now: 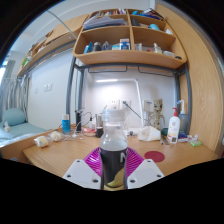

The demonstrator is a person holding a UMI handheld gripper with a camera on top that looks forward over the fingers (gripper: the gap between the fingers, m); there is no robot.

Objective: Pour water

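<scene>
Nearest, the gripper (pixel 113 176) clenches its two white fingers with magenta pads (pixel 93 160) on a clear plastic bottle with a dark lower half (pixel 113 152), held upright between them above the wooden desk (pixel 60 155). Just beyond lies a round dark red coaster (pixel 154 157), then a white bottle with a red cap (pixel 174 127). Farthest, cluttered wooden shelves (pixel 122 58) hang above the desk

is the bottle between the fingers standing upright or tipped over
Upright: the bottle stands vertical, cap on top, held between the fingers, desk beyond.
</scene>
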